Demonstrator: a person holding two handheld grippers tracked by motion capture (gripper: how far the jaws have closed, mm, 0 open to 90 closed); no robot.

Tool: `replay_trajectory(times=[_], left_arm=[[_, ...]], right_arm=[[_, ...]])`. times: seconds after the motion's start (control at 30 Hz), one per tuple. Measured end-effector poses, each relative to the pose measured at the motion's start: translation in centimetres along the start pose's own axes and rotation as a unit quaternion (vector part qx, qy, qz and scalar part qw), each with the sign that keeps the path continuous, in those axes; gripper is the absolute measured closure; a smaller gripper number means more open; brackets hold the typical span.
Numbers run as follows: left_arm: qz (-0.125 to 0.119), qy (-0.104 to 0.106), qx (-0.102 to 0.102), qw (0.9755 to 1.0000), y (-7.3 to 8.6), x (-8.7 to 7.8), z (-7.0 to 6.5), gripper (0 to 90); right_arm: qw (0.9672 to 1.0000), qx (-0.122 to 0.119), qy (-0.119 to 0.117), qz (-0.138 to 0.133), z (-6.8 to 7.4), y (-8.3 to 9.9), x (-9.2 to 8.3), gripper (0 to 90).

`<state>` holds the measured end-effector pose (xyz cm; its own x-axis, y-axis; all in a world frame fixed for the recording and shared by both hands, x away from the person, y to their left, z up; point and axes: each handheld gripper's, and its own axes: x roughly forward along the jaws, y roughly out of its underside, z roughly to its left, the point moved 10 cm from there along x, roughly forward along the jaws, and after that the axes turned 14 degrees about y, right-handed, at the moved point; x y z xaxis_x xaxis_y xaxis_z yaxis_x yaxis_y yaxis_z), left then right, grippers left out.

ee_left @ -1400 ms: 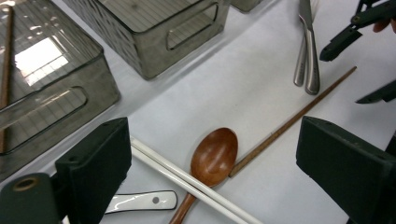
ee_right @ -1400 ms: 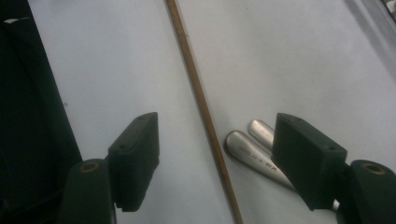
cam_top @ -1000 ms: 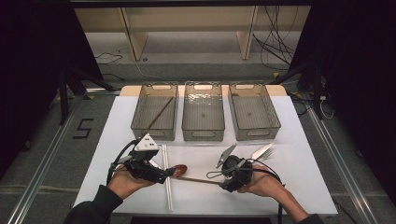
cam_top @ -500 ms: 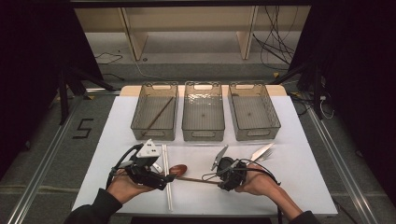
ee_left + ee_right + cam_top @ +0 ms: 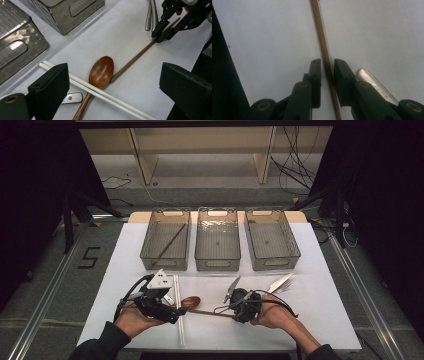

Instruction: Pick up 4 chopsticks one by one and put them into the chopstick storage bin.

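Wooden chopstick [image 5: 323, 47] thin, brown, on white desk [image 5: 320, 310], lower end cut off. Right gripper [image 5: 327, 67] jaws just closing around it, narrow gaps remain. Left gripper [image 5: 112, 82] wide open above wooden spoon [image 5: 101, 72].

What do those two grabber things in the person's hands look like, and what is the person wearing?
Both are black. The left gripper carries a grey three-cornered plate on top and has wide, blocky black fingers. The right gripper has black link arms with brass-coloured pivot pins. Black cables trail from each. The person wears dark long sleeves.
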<state>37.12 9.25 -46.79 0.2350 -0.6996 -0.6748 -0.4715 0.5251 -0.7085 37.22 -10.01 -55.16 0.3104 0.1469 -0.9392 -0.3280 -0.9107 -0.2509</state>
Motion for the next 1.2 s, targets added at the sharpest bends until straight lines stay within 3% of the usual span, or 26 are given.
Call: replay_trajectory(times=[0.17,0.67,0.87,1.2], left_arm=[[0.0,-0.001,0.0,1.0,0.0,0.0,0.1,8.7],[0.003,0.005,0.002,1.0,0.1,0.2,-0.2,9.1],[0.003,0.006,0.003,1.0,0.1,0.2,-0.1,9.3],[0.006,0.006,0.005,1.0,0.2,0.2,-0.1,9.5]], right_arm=[[0.9999,-0.002,0.003,0.011,0.2,0.1,0.2,78.5],[0.9985,-0.05,0.003,0.024,1.0,0.5,-0.1,85.3],[0.9968,-0.076,0.0,0.022,1.1,0.8,-0.2,85.8],[0.9961,-0.088,-0.008,0.008,1.2,0.7,-1.3,86.0]])
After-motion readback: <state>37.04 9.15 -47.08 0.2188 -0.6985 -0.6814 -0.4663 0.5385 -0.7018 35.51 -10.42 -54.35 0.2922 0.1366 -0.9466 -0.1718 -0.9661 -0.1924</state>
